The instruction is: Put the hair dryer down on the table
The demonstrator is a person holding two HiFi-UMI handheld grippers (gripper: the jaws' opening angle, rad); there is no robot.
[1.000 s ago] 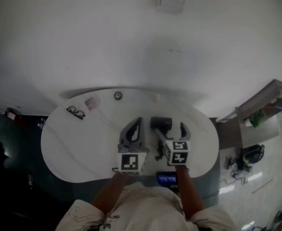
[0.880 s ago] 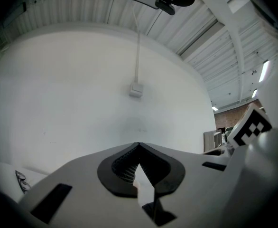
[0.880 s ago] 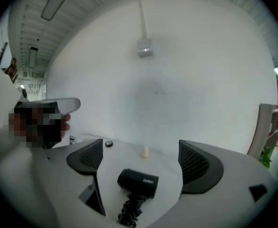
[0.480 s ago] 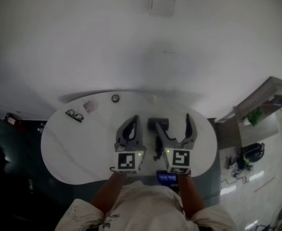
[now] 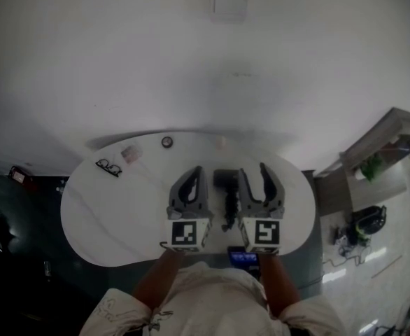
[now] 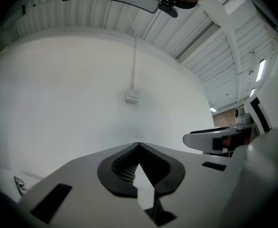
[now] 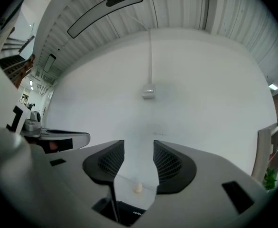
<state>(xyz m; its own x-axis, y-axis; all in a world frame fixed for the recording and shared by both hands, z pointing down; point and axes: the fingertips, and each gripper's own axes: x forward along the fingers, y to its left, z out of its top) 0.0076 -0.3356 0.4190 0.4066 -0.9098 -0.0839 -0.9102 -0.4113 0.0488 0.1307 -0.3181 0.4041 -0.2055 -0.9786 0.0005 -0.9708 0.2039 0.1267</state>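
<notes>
Head view q: where's the hair dryer point(image 5: 226, 182) vs the grippers rn? /A

On the table point(image 5: 107, 208), lying flat in the lane btw the two. Dark head at the far end, handle runs back toward the person, so long axis is approx parallel to both grippers. Nothing is holding it. /B

Which one's nearer? /A

Right gripper point(image 5: 252, 172). Its inner jaw is just beside the dryer head. Left gripper point(image 5: 195, 171) is a bit further off on the other side. In right gripper view the dryer only shows as a dark shape at the bottom edge, low and left of the gap, not btw the pads. /B

Jaw state? /A

Right: part spread and closing, on nothing. Thru the gap I only see table and a small pale blob point(image 7: 137, 188) further out. Left: tips pressed together, empty per left gripper view. /B

So put-down done? /A

Looks done imo, dryer rests on the table w/o contact. If a re-grab is ever needed, the right one is the pick: the dryer lies to its own left and lower. Handle is in line w/ the jaws, so it'd have to come in from the side. /B
</notes>
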